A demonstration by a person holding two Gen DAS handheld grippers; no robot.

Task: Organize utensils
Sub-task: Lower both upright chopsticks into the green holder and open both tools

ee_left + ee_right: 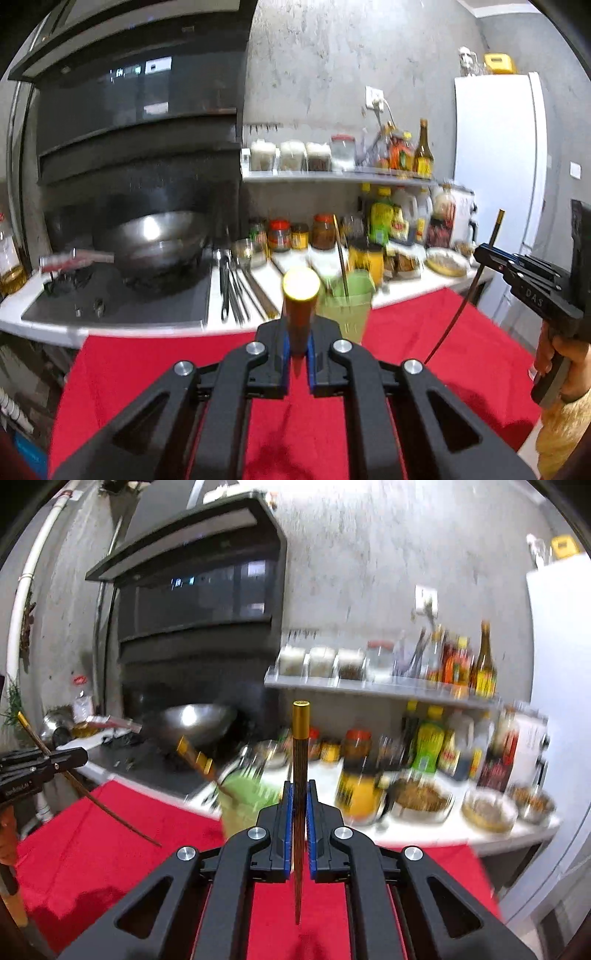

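Observation:
My left gripper [298, 328] is shut on a dark chopstick [300, 306] whose gold cap points away from the camera. In the right wrist view it appears at the left edge as the left gripper [83, 755], its chopstick [92, 801] slanting down over the red cloth [92, 830]. My right gripper [300, 794] is shut on a second gold-capped chopstick [300, 746], held upright. The right gripper [480, 254] also shows at the right of the left wrist view. A green cup [349, 314] stands at the counter edge ahead, one chopstick [341, 254] standing in it.
Several dark utensils [232, 291] lie on the white counter beside the stove, where a steel wok [155, 236] sits. Jars and bottles [384, 221] crowd the counter and the shelf above. Bowls of food [421, 797] stand to the right. A white fridge [498, 155] closes off the far right.

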